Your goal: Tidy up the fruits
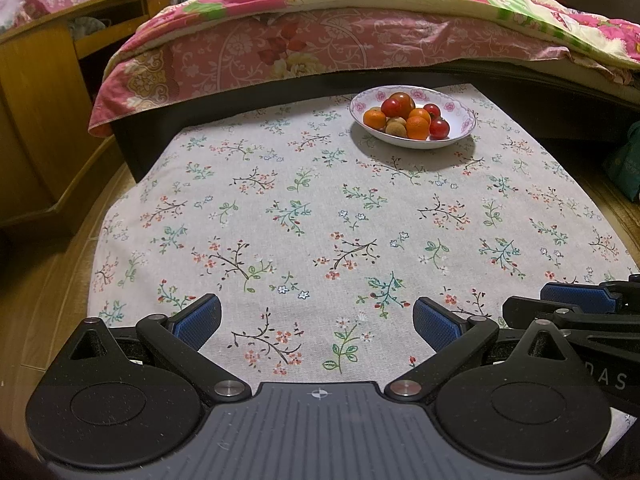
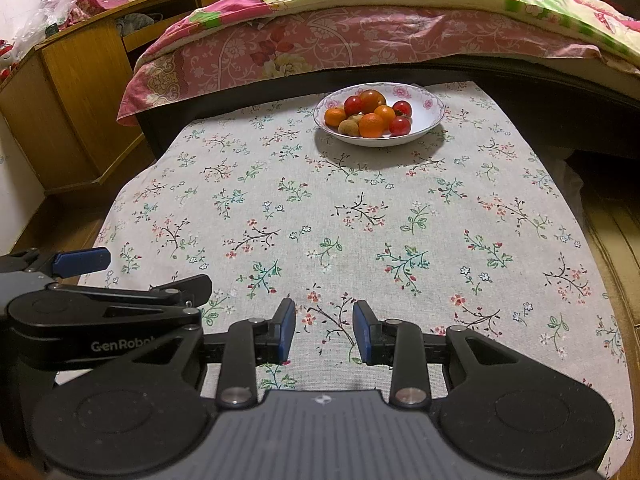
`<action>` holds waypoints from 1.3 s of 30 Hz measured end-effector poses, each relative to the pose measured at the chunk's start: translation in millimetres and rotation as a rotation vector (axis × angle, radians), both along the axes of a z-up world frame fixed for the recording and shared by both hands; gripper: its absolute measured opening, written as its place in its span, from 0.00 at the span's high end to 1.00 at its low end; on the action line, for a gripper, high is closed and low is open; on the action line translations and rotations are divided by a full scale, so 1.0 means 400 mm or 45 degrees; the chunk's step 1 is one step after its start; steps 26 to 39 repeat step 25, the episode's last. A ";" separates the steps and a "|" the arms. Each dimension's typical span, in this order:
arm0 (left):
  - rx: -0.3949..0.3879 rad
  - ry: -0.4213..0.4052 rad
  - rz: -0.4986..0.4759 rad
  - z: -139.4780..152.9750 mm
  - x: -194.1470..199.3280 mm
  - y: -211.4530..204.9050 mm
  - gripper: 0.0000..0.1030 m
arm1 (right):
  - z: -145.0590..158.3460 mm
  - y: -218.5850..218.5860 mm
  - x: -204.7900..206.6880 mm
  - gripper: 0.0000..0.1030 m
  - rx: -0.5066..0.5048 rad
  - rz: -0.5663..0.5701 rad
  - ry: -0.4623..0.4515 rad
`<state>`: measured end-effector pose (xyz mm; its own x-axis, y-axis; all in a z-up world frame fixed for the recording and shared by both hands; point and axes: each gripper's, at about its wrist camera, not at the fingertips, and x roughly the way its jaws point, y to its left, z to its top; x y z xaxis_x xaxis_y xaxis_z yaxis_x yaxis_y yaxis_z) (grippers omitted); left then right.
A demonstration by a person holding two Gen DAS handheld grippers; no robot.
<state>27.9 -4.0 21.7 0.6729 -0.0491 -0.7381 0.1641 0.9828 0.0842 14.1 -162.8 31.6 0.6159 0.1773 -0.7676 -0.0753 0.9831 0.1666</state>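
Observation:
A white bowl (image 1: 464,118) with a pink flower rim stands at the far side of the table and holds the fruit. In it lie oranges (image 1: 417,127), small red fruits (image 1: 439,128), a larger red-orange fruit (image 1: 402,102) and small brown fruits (image 1: 395,126). The right wrist view shows the same bowl (image 2: 430,114) and oranges (image 2: 371,125). My left gripper (image 1: 316,316) hovers over the near edge of the table, wide open and empty. Beside it, my right gripper (image 2: 324,320) has its blue pads a narrow gap apart with only cloth between them. Both are far from the bowl.
A floral tablecloth (image 1: 320,208) covers the table. A bed with pink and green quilts (image 1: 340,40) runs right behind the table's far edge. A wooden desk (image 1: 36,112) stands at the left, and a dark bag (image 1: 628,160) sits at the right.

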 end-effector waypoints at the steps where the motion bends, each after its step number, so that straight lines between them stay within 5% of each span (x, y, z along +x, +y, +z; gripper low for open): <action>1: 0.000 0.000 -0.001 -0.001 0.000 0.001 0.00 | 0.000 0.000 0.000 0.69 0.001 0.001 0.000; 39: 0.010 -0.013 0.006 0.000 -0.001 -0.002 0.00 | -0.003 0.000 -0.002 0.69 0.002 0.004 0.000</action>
